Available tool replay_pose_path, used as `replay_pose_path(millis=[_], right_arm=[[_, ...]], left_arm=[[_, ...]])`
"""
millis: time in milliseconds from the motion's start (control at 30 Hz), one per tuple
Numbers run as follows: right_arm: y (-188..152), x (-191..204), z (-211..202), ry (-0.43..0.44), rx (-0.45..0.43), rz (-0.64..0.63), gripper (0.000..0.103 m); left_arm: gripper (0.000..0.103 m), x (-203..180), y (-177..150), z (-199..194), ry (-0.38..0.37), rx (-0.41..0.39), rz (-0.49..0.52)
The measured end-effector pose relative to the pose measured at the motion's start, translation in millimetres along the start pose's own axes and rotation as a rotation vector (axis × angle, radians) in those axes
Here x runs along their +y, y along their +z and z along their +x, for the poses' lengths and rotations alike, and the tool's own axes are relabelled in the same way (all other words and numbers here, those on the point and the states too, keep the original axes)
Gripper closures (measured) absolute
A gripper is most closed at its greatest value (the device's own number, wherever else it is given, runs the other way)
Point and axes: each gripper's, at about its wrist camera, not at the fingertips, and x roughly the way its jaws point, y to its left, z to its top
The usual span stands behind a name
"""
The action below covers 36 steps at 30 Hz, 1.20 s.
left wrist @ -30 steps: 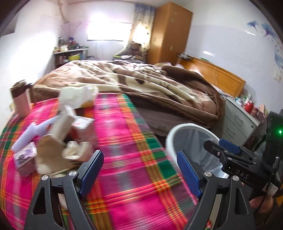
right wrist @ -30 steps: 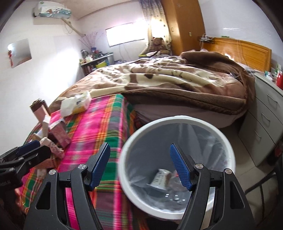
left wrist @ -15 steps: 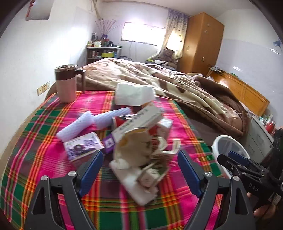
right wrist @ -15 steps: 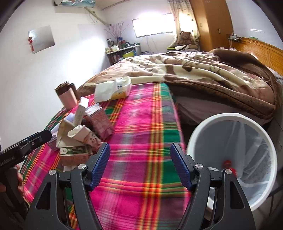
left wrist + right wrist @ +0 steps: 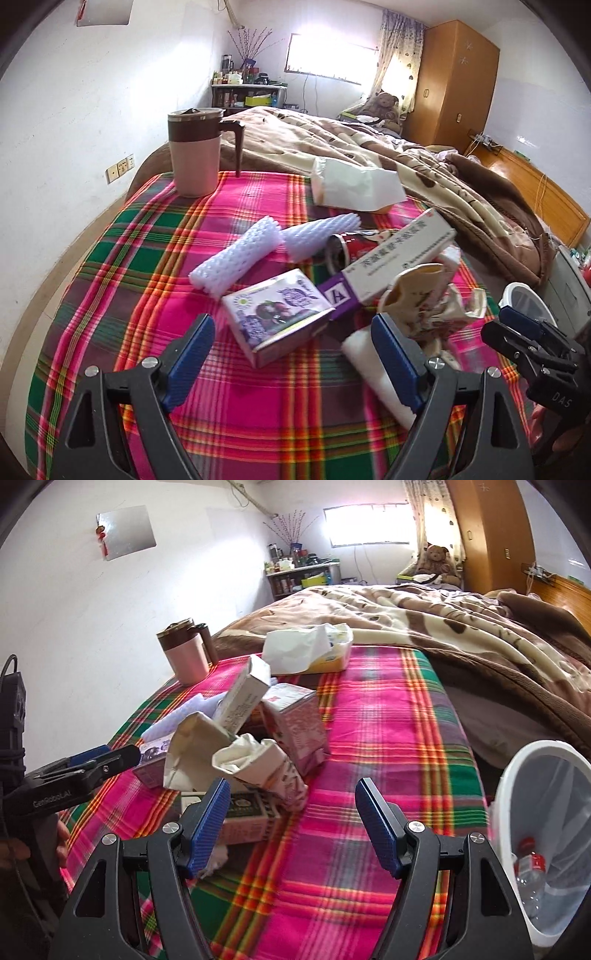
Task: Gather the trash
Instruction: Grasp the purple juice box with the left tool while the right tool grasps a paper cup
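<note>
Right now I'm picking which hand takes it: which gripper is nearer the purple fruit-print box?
Left. The left gripper hangs open right over the purple fruit-print box. The right gripper, also open, sits off past the crumpled cartons.

Trash pile (image 5: 354, 280) sat mid-table (image 5: 110, 266); jug (image 5: 194, 151) behind-left, tissue pack (image 5: 354, 184) behind it, bin (image 5: 546, 834) right of table, bottle (image 5: 530, 867) inside.

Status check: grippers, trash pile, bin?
Left gripper open, empty, over purple box. Right gripper open, empty, at the carton pile. Bin at the table's right edge, bottle inside. Nothing blocking.
</note>
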Motion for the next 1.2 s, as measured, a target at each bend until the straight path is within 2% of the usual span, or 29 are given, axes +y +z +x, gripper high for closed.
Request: replay_pose_path(millis=[167,300,600,667,1000,1033,1167,1200], right_arm=[[4.5,10.2,15.4,-0.003,0.03,-0.027,0.029],[5.7,14.4,23.1,-0.012,0.048,-0.045,0.028],[10.8,12.8,43.9,-0.06,0.094,-0.011,0.028],[10.8,11.2,46.9,-0.082,0.098,-0.004,0.028],[13.4,4.9,54.2,-0.073,0.101,0.039,0.028],[13.2,5.4,53.9,-0.072,0.099,0.039,0.029],[13.8,6.4,52.0,-0.057,0.084,0.043,0.048],[13.9,6.3,51.7,-0.058,0.082,0.041,0.05]], left_arm=[[0.012,9.1,3.7,21.3,0.002,0.05,0.039],[0.012,8.8,5.7,32.9,-0.035,0.08,0.07],[0.012,-0.3,12.5,59.6,0.0,0.137,0.172],[0.012,1.1,11.7,65.7,0.006,0.156,0.172],[0.012,10.3,13.8,77.6,-0.012,0.185,0.139],[0.013,10.7,14.1,78.8,-0.019,0.187,0.136],[0.016,13.6,13.0,79.9,-0.057,0.203,0.104],[0.016,13.1,12.8,78.4,-0.059,0.2,0.105]])
